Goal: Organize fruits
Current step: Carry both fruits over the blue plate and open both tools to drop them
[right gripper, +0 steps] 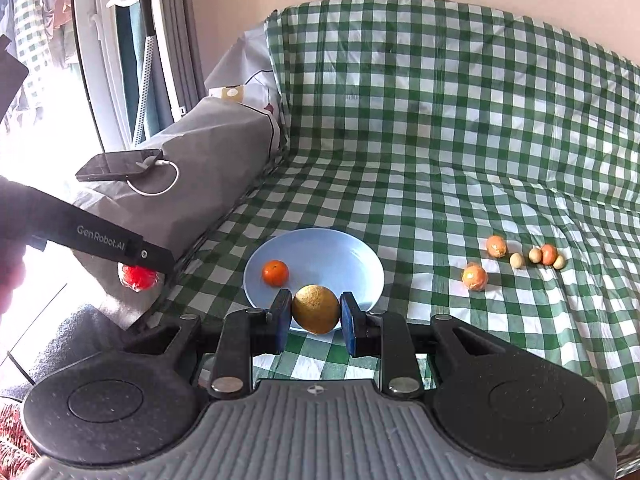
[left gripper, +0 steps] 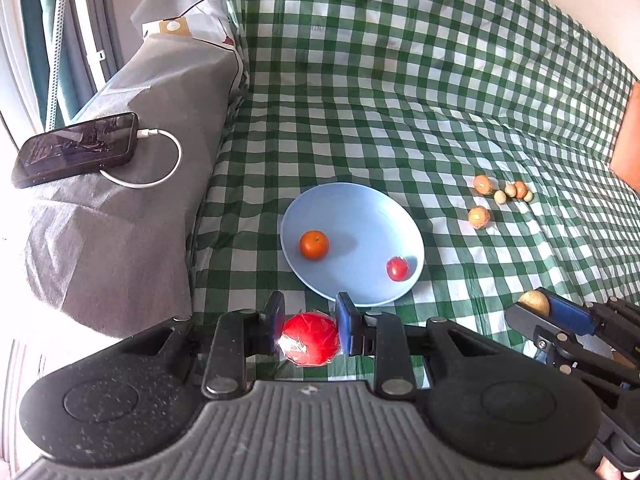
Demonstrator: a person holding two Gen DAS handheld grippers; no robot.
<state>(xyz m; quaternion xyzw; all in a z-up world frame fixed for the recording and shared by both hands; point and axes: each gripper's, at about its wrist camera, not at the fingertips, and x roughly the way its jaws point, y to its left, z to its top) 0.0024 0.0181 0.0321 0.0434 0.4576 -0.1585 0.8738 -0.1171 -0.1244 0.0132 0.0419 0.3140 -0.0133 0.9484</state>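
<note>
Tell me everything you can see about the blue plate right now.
The blue plate is round, pale blue, smooth and glossy, like ceramic or plastic, with a shallow raised rim. It lies flat on the green-checked cloth, just ahead of both tongs. An orange sits on its left part and a small red fruit near its right rim. The rest of its surface is bare. Neither tongs touches it.

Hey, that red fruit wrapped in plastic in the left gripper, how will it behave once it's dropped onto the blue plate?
The red fruit is round, so it will probably roll on the shallow blue plate, perhaps toward the orange. Its glossy film wrap looks slick, so it may slide in the left gripper.
</note>
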